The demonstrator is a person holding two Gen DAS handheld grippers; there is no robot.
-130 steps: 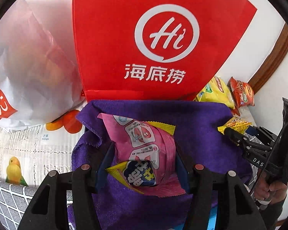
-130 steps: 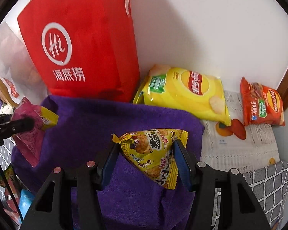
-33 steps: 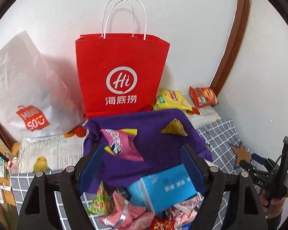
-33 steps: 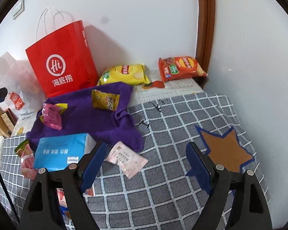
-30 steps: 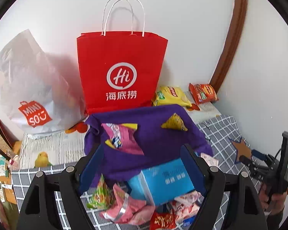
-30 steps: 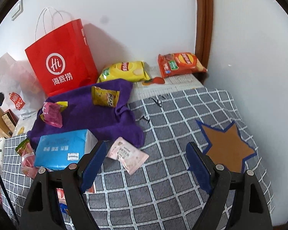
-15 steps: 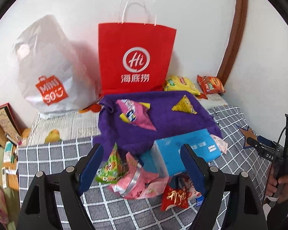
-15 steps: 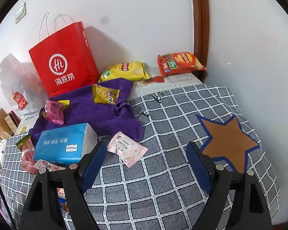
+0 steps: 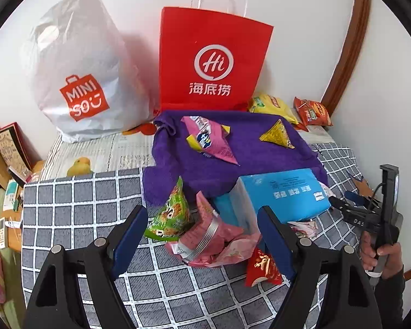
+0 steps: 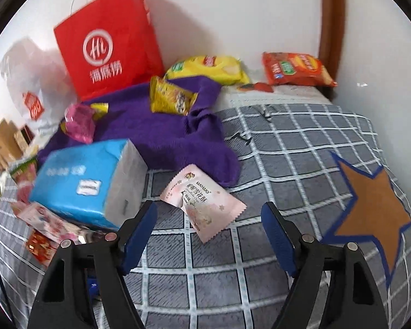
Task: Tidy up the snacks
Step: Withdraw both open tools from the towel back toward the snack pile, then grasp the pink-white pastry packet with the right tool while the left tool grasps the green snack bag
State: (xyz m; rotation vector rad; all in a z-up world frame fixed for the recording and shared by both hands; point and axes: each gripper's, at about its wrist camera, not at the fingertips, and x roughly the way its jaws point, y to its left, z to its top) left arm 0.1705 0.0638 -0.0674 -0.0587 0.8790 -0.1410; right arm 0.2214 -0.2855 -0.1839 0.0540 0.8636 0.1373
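**Both grippers empty and heading back to the pile**

So a few seconds back each gripper was clamped on a snack over the purple towel [image 9: 260, 153]; now both are hanging with fingers spread wide and nothing between them. The pink packet [image 9: 209, 141] and the yellow triangle packet [image 9: 276, 135] are lying on the towel, well ahead of the left gripper [image 9: 202, 235] and apart from each other. Looks to me like two snacks are sorted and the rest are still waiting.

The cameras are pulling back and dropping toward the loose stuff. Right in front of the left gripper, basically between its fingers, the green packet [image 9: 171, 213] and the crumpled pink bag [image 9: 213, 240] are sitting against the blue tissue pack [image 9: 285, 192], with a small red packet [image 9: 263, 270] just by its right finger.

The right gripper [image 10: 209, 231] is hovering over the checked blanket [image 10: 287, 148] with the pale pink wowo packet [image 10: 204, 203] just ahead, roughly centred. That one's flat on the blanket, so I'm guessing it's the next grab. The view is blurring a bit on the left side, so it's clearly moving.
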